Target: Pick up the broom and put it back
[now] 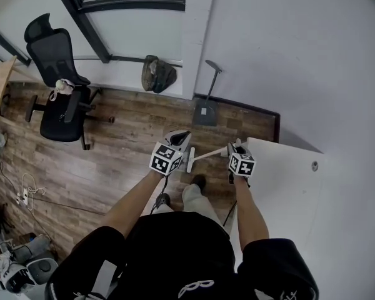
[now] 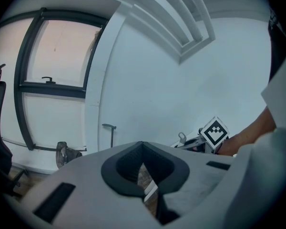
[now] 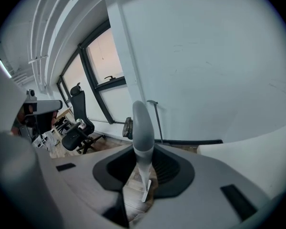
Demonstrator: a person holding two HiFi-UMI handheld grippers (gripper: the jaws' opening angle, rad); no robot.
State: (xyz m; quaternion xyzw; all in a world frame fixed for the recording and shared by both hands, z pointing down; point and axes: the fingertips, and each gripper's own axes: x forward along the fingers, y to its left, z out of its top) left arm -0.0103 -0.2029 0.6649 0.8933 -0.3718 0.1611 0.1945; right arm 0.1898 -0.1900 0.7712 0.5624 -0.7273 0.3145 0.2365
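Broom (image 1: 209, 155): held at a slant on the person's side of the dustpan (image 1: 205, 112). Its white stick ran across from the right gripper toward the left one.
Right gripper (image 1: 236, 147): clamped on the broom. In the right gripper view the grey grip end (image 3: 142, 128) stood up between the dark pads, and the stick thinned away below them to a small white end piece.
Left gripper (image 1: 178, 137): jaws together at the tips (image 2: 143, 144) and nothing pinched there. The broom's white end (image 2: 150, 190) showed only through the gap behind the tips, with floorboards beside it.
Dustpan: upright against the white wall, long dark handle rising, pan on the floor.
Bag (image 1: 157, 74): just to the left of the dustpan in the head view, slumped at the foot of the wall under the window (image 1: 137, 30).
Office chair (image 1: 59, 105): black, well to the left of the dustpan, on the wooden floor (image 1: 112, 161).
Desk (image 1: 294, 186): white, to the right of the dustpan and nearer the person, with the right gripper at its edge in the head view.
Person: stood facing the dustpan, both forearms out, one shoe (image 1: 198, 181) on the boards below the broom.
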